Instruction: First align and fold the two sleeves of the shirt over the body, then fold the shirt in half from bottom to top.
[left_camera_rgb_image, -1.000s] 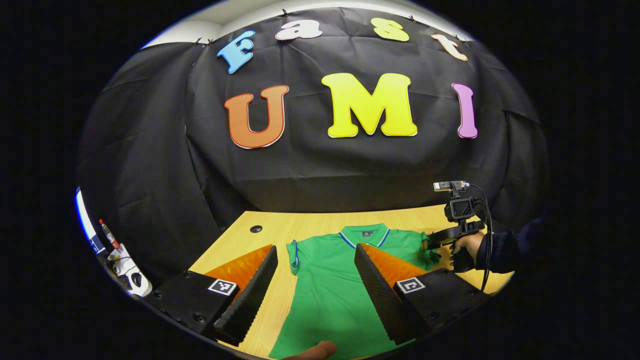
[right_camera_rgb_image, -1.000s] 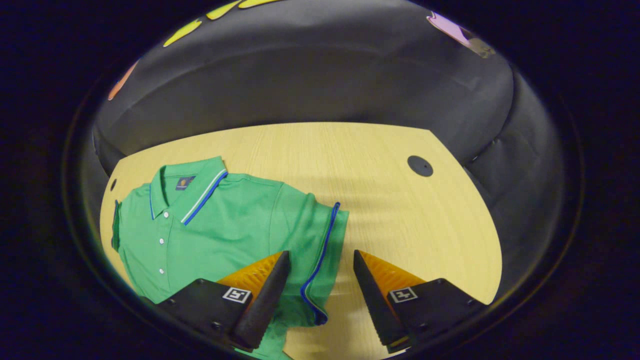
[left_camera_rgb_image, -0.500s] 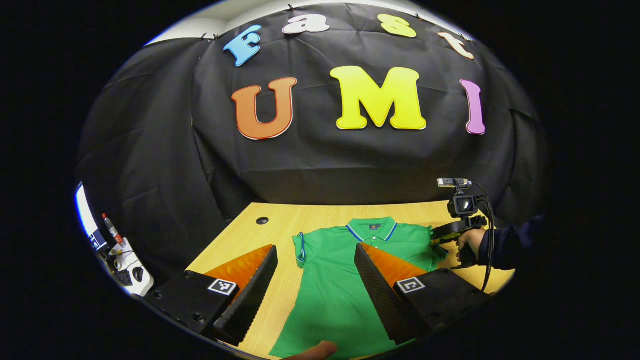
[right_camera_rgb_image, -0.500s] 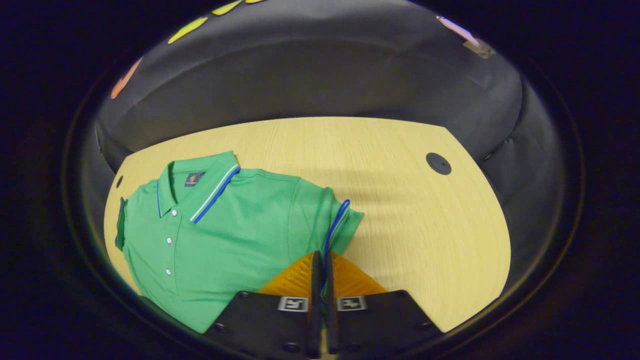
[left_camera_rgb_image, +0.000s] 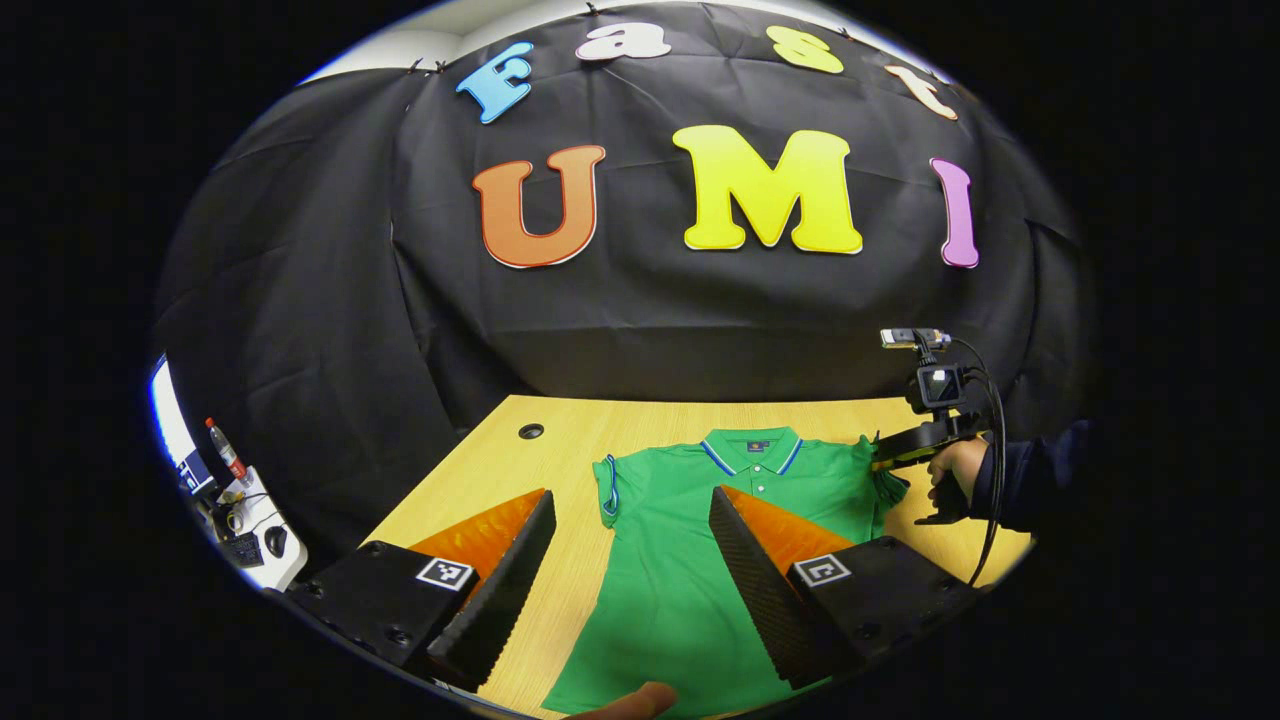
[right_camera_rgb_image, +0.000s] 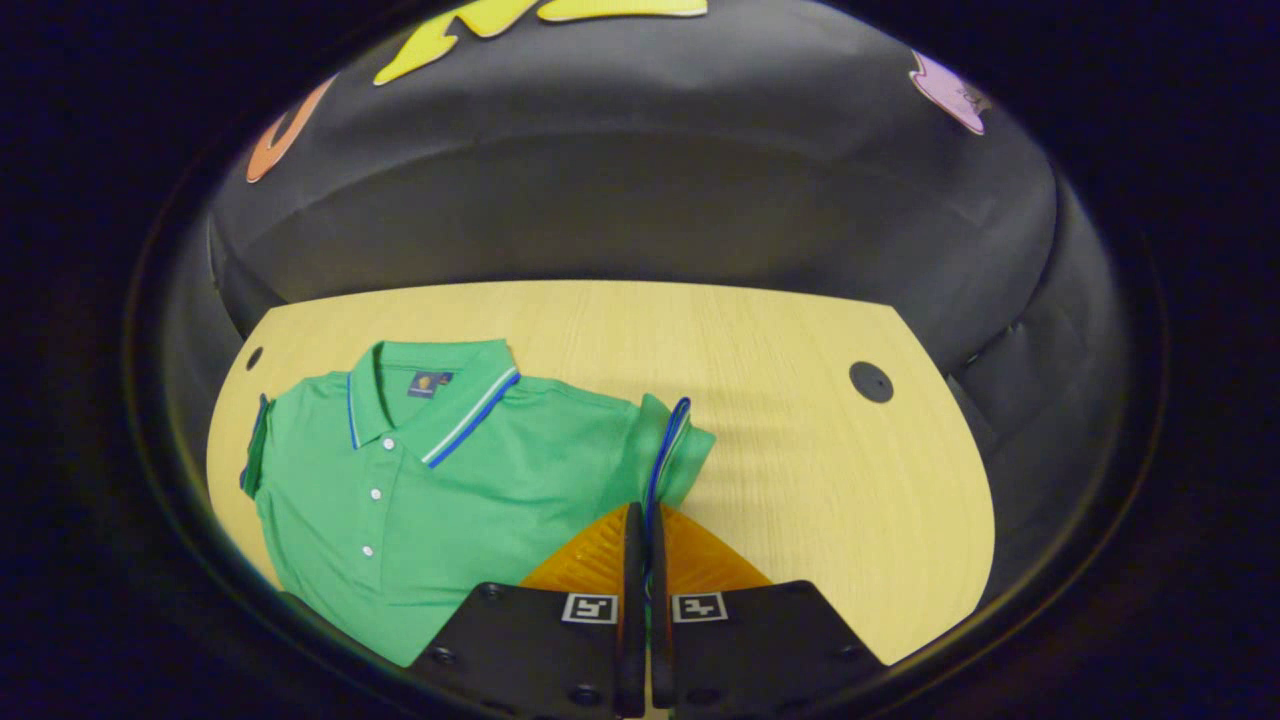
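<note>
A green polo shirt (left_camera_rgb_image: 690, 560) with blue-and-white collar trim lies face up on the wooden table (left_camera_rgb_image: 560, 450). My left gripper (left_camera_rgb_image: 630, 530) hovers open above the shirt's lower body, its left sleeve (left_camera_rgb_image: 606, 484) lying flat beyond. In the right gripper view the shirt (right_camera_rgb_image: 440, 480) spreads to the left, and my right gripper (right_camera_rgb_image: 645, 530) is shut on the blue-trimmed cuff of the right sleeve (right_camera_rgb_image: 672, 455), which is lifted off the table and bunched. The left gripper view shows that right gripper (left_camera_rgb_image: 890, 455) at the shirt's far right shoulder, held by a hand (left_camera_rgb_image: 955, 470).
The table has round cable holes (left_camera_rgb_image: 531, 431) (right_camera_rgb_image: 870, 382) near its back corners. Bare wood (right_camera_rgb_image: 830, 480) lies to the right of the shirt. A fingertip (left_camera_rgb_image: 625, 702) shows at the bottom edge. Left of the table stands a white desk with small items (left_camera_rgb_image: 245, 510).
The right gripper closed on the right sleeve's cuff and has lifted it slightly. The left gripper has drifted a little, still open over the shirt.
</note>
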